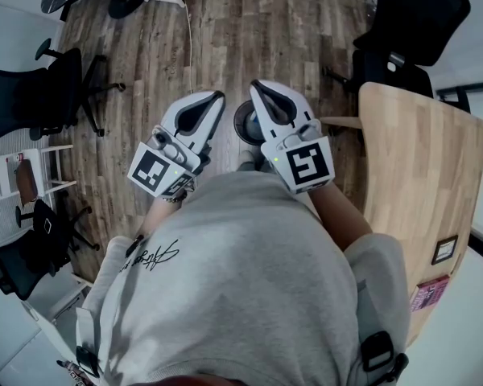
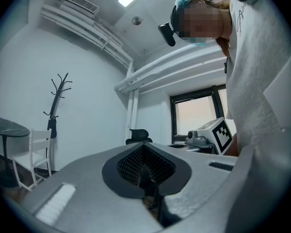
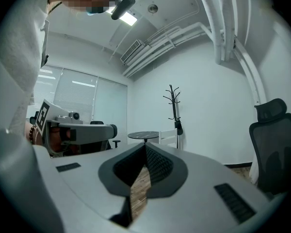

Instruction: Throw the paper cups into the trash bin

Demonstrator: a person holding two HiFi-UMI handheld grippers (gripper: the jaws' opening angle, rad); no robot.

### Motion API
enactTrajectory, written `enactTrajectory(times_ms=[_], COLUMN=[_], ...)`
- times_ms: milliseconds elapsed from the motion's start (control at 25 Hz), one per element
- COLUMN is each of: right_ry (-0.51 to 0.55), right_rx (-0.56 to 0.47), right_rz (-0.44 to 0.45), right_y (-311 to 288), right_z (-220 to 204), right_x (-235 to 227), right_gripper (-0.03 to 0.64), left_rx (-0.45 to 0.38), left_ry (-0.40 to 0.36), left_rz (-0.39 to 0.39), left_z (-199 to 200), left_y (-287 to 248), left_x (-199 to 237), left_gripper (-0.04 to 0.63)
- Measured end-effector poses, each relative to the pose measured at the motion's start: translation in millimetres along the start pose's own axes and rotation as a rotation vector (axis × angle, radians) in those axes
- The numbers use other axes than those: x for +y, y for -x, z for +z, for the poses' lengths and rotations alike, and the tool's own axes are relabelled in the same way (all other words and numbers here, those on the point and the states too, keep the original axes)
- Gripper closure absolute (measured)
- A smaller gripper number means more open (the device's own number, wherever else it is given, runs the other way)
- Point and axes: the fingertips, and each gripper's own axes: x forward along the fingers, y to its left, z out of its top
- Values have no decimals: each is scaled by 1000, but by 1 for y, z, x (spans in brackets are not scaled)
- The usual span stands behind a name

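Left gripper and right gripper were both clenched, empty and held level before the torso; no paper cups showed on the wooden desk at 3 o'clock or elsewhere, while a round vessel, probably the trash bin, stood at 12 o'clock, so progress was judged unconfirmable.

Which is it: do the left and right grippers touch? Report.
Apart. The head view shows wood floor between the left gripper and the right gripper.

Wooden table: a small dark frame and a pink item lie at its near edge. A black office chair stands beyond its far end.
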Motion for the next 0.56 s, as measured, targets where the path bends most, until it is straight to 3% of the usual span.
enactTrajectory(times_ms=[560], right_ry=[-7], right_rx=[14], right_rz=[8], right_y=[2], right_z=[-8], right_x=[-3], right_gripper=[607], left_rx=[5], left_ry=[4], left_rz=[5], left_z=[-6], left_y=[-3], left_x=[-2], left_gripper=[592])
